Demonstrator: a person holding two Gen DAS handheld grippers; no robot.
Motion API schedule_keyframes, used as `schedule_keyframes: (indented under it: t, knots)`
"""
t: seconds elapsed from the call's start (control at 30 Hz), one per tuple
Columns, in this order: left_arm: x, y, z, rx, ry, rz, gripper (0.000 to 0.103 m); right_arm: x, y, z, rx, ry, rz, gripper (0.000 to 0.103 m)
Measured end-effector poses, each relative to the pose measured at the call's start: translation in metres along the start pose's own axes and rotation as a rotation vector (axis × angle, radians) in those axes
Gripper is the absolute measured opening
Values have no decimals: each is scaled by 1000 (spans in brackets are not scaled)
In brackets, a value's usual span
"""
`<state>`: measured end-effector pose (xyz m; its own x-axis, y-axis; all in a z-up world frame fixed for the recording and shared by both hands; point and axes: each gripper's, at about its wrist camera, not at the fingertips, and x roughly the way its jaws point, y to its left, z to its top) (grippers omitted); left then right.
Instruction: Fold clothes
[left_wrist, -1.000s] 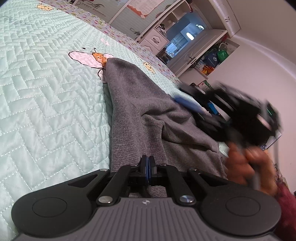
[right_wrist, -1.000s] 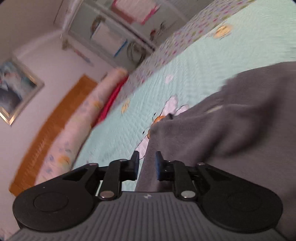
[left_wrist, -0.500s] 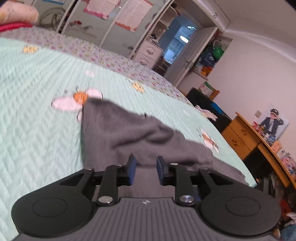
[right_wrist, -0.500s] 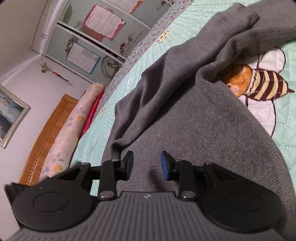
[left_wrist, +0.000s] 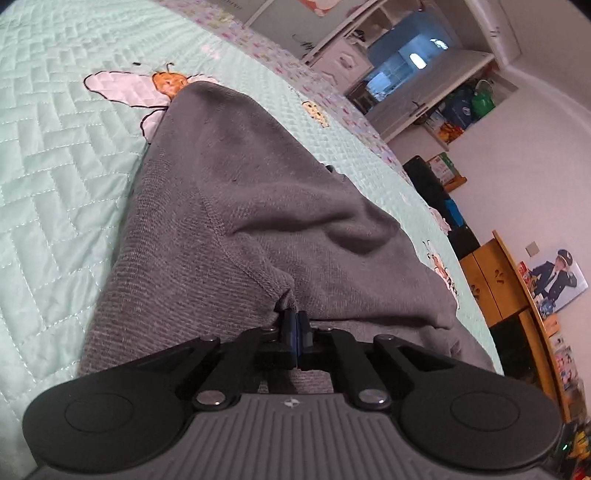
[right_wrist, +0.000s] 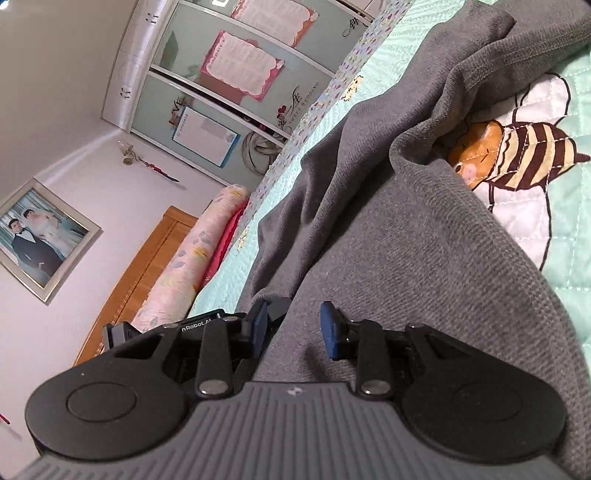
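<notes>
Lying spread across the mint quilted bedspread (left_wrist: 55, 184), the grey knit sweater (left_wrist: 236, 206) runs away from the left gripper (left_wrist: 295, 325) toward 11 o'clock, its far end covering part of a bee motif (left_wrist: 162, 83) stitched into the quilt. The left gripper's fingers are pressed together on a bunched ridge of the sweater near a seam, a pinch that looks meant to give a handle for lifting or pulling that layer over. In the right wrist view the right gripper (right_wrist: 293, 328) hovers low over a smooth flat stretch of the same sweater (right_wrist: 406, 258) with its fingers spread wide and nothing between them, probably ready to pin or take a second hold. A rumpled band of cloth, perhaps a sleeve, trails off toward 1 o'clock, and a second striped bee (right_wrist: 517, 155) shows at 2 o'clock where the quilt lies bare. The sweater is rumpled and not squared, so the fold is unfinished; how far along cannot be judged.
</notes>
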<state>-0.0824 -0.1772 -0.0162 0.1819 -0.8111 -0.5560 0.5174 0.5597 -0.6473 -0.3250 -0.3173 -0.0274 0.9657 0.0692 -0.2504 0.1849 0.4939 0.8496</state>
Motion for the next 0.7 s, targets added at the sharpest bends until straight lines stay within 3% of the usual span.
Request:
schedule_keyframes:
  t: [0.07,0.2,0.3,0.53,0.63,0.7]
  knots:
    - [-11,-10,3,37,-1,0,4,-1,0,1,1,-1,4,32]
    - [-55,-27,14,96,-112,-98,9,-4,-2,1,7,-4,16,33]
    - [-70,-20,22,60,-192,-51,21,-4,-4,1,17,-8,30,33]
    - [-25,-1,6,88,-106,85,22,-6,-7,1,24,-11,43,33]
    - [-35,1,11,53,-92,56,22,-3,-9,0,26,-10,42,33]
    - [-46,-8,6,100,-90,65,22,-1,-3,2,12,9,14,35]
